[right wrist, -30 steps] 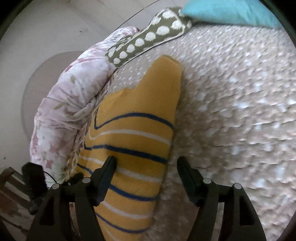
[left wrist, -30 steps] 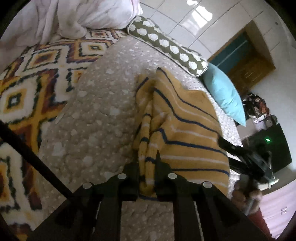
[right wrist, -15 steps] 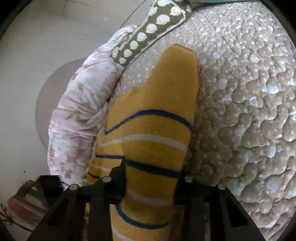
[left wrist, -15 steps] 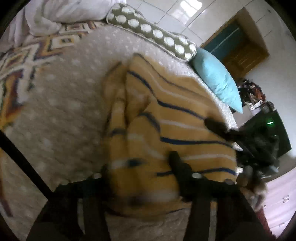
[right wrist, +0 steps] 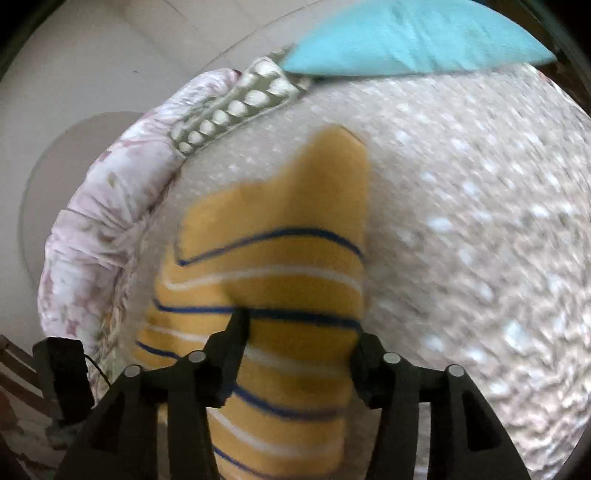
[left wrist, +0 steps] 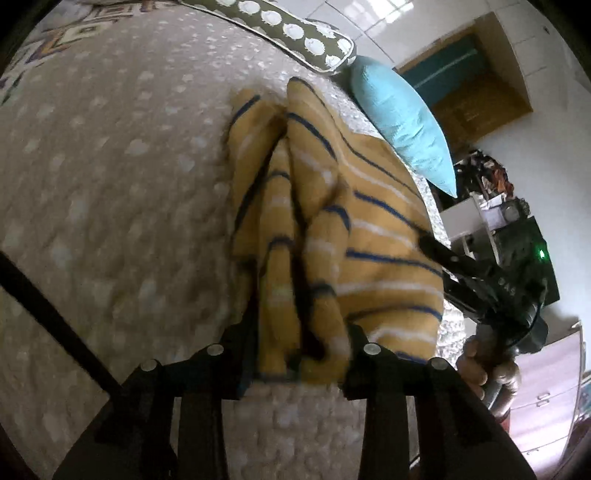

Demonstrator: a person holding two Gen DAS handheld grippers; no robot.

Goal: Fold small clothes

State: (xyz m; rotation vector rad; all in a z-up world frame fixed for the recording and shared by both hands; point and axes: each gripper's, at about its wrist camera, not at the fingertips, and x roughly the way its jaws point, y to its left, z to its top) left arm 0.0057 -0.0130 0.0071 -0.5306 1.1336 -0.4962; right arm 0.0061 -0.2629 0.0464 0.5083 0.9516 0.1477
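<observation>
A yellow sweater (left wrist: 369,229) with blue and white stripes lies on the beige quilted bedspread (left wrist: 110,184). Its left side is gathered into a long bunch. My left gripper (left wrist: 303,332) holds the near end of that bunch, its jaws closing on the fabric, which fills the gap between them. In the right wrist view the sweater (right wrist: 295,229) has a raised fold between the fingers of my right gripper (right wrist: 301,332). Those jaws are opening and stand on either side of the fold. The left wrist view shows the right gripper (left wrist: 436,247) at the sweater's far edge, held by a hand (left wrist: 487,365).
An olive pillow with white dots (left wrist: 295,33) and a turquoise pillow (left wrist: 402,122) lie at the head of the bed. A floral duvet (right wrist: 110,206) is piled along one edge. A dark bar (left wrist: 55,317) crosses the near left. Shelves and a cabinet (left wrist: 491,206) stand beyond the bed.
The left gripper let go of the thin hem, moved along, and now has a thicker bunch between its fingers. The right gripper closed over the sweater's fold, then drew back and widened.
</observation>
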